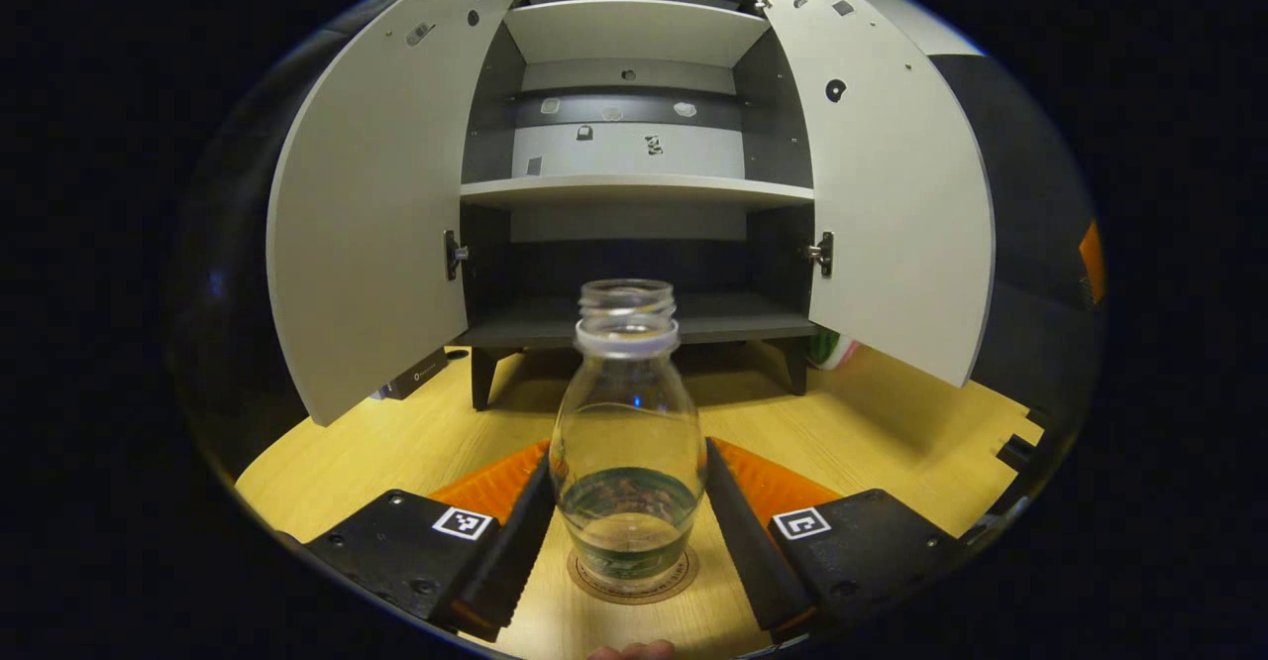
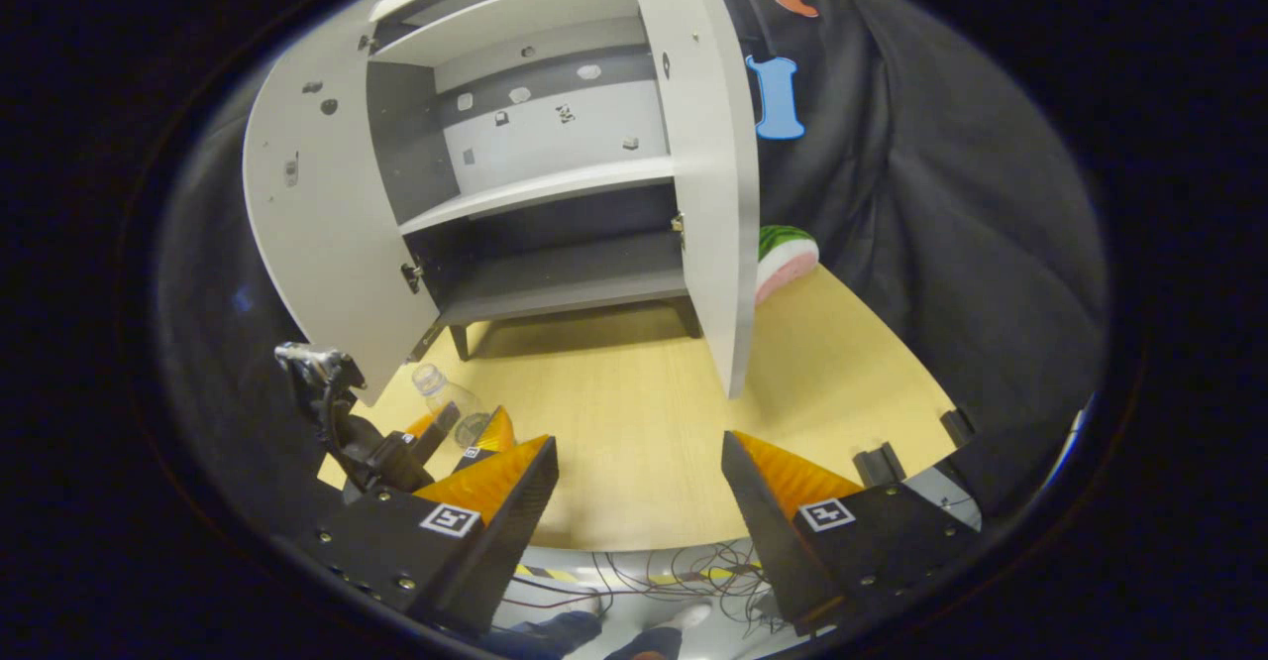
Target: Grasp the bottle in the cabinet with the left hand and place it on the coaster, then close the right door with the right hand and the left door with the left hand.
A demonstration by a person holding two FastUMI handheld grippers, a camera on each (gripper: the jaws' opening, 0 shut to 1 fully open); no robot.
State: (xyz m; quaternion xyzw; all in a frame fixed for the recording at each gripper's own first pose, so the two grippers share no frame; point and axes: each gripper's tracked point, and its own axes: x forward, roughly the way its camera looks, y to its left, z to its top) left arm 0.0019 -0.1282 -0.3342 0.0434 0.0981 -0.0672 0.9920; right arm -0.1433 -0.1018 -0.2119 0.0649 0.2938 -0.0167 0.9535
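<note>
Two doors of the cabinet (image 1: 634, 194) stand open; the right door (image 2: 708, 174) hangs ahead of the right gripper (image 2: 639, 487), spread and empty. Bottle (image 1: 626, 442) upright on coaster (image 1: 634, 586), between left gripper (image 1: 629, 531) fingers, contact unclear.

- Recording booth, not a home: black cloth wall (image 2: 941, 204) behind the wooden bench (image 2: 634, 422).
- Loose cables (image 2: 674, 576) lie below the bench's near edge.
- Small cabinet (image 1: 634, 184) staged on the bench.
</note>
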